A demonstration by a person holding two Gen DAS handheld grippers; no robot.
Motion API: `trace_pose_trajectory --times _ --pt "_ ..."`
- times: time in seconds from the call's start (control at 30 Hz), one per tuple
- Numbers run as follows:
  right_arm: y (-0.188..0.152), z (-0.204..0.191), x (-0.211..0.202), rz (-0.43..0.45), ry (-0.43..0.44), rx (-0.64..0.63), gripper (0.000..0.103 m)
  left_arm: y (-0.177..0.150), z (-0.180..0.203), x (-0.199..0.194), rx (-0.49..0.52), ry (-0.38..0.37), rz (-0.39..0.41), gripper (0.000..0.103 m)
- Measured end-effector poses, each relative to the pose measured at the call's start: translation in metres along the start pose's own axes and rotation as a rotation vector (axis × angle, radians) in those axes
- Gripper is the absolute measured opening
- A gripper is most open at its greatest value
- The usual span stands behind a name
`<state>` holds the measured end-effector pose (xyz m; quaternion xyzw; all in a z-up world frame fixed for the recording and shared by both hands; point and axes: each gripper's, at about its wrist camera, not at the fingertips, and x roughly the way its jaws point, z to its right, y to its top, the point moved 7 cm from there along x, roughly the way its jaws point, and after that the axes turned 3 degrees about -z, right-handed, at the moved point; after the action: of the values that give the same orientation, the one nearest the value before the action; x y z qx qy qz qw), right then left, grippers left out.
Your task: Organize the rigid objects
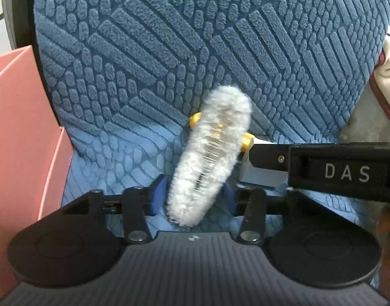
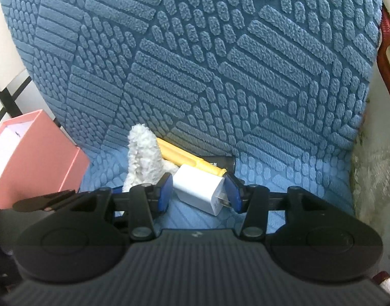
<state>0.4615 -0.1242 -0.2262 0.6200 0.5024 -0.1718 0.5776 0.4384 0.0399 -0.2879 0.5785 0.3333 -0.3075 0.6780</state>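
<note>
Big blue textured cushion (image 2: 195,63) fills both views, pink box (image 2: 34,158) at its left edge. On the seat, the left claw (image 1: 195,199) is clamped on a fluffy white brush (image 1: 210,153), standing tilted between its blue pads. The right claw (image 2: 198,193) sits narrow around the white charger plug (image 2: 198,187), a yellow handle (image 2: 184,159) just behind; grip unclear.

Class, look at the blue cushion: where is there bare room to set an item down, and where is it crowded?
Free: the seat patch between the white charger and the floral armrest. Crowded: the strip by the pink box, where the fluffy clip, yellow tool and charger bunch together.
</note>
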Motion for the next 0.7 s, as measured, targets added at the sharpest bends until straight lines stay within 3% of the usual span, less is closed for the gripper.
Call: trace_pose_trajectory --times 0.27,0.3,0.5,0.7 --pt "0.002 -0.005 0.004 -0.025 -0.013 -0.029 0.049 0.0 0.009 -0.009 0.028 -0.002 0.008 0.042" --pt "0.002 -0.009 0.004 -0.028 -0.019 -0.043 0.042 0.001 0.007 -0.01 0.025 -0.004 0.009 0.042" --pt "0.003 -0.018 -0.005 -0.011 -0.015 -0.042 0.028 -0.006 0.0 -0.027 -0.001 -0.026 0.007 0.041" --pt "-0.003 -0.013 -0.008 -0.012 -0.021 0.001 0.03 -0.018 -0.008 -0.038 -0.019 -0.031 -0.002 0.041"
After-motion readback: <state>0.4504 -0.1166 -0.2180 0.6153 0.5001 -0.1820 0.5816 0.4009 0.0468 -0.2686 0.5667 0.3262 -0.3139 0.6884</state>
